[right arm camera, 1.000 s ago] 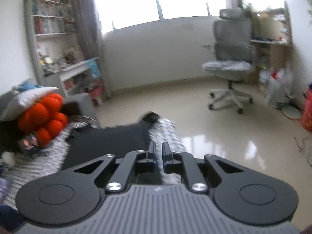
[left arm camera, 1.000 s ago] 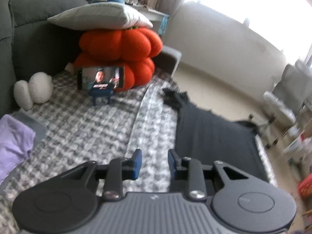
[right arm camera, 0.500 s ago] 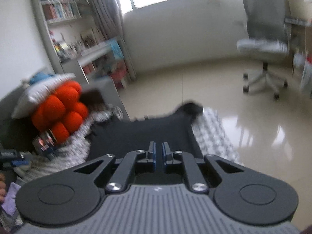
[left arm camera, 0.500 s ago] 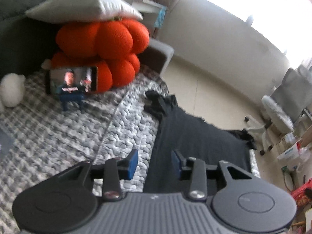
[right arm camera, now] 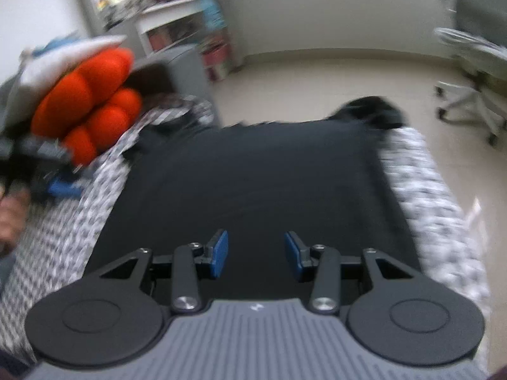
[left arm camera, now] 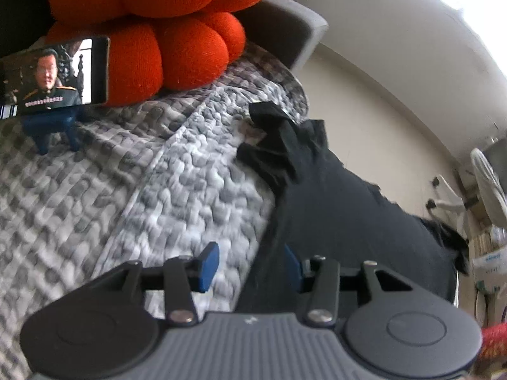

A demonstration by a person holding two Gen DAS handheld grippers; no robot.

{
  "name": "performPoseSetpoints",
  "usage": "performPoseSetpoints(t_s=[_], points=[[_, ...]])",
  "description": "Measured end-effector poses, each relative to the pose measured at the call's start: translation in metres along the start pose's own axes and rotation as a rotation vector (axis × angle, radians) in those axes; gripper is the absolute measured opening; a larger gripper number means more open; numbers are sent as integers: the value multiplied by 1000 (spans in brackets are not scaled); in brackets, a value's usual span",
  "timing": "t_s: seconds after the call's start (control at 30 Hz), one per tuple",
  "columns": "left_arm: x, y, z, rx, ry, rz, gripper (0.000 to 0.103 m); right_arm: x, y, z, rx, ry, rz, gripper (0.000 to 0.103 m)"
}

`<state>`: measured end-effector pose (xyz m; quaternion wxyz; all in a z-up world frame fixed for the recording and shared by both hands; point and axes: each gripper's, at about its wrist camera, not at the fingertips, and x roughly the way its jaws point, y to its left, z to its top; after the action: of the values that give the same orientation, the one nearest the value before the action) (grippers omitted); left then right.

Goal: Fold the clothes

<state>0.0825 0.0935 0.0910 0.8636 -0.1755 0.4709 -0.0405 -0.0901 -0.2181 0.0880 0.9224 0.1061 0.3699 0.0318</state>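
Both tools, left tool [left arm camera: 250,266] and right tool [right arm camera: 256,255], are opening and empty above the flat dark cloth garment [right arm camera: 253,183] on the grey quilted bed cover [left arm camera: 142,183], so next each must pinch its near edge

Daylight floods in from the upper right of the left wrist view, blowing the wall [left arm camera: 396,47] out to white glare. The right wrist view is heavily motion-blurred, smearing the shelf [right arm camera: 177,22] and chair [right arm camera: 472,63]. Both fisheye pictures bend and darken toward their corners.
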Motion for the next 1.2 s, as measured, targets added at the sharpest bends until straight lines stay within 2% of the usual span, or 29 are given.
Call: performPoseSetpoints(t_s=[0.2,0.4,0.47,0.7,0.87,1.1,1.2], points=[[41,15,-2,-41,18,-25,48,35,58,-2,-199,37,95,44],[51,22,11,-58,-22,-45,47,70,79,22,-212,29,116,44],[51,25,14,-55,-35,-24,47,80,88,29,-232,22,131,44],[54,30,18,10,-49,0,48,124,122,52,-330,-11,116,44],[57,42,23,-40,-38,-11,48,150,133,70,-379,-45,94,45],[58,42,26,-11,-34,8,45,182,153,89,-492,-97,41,45],[58,46,29,-31,-24,3,45,196,164,96,-560,-116,23,46]])
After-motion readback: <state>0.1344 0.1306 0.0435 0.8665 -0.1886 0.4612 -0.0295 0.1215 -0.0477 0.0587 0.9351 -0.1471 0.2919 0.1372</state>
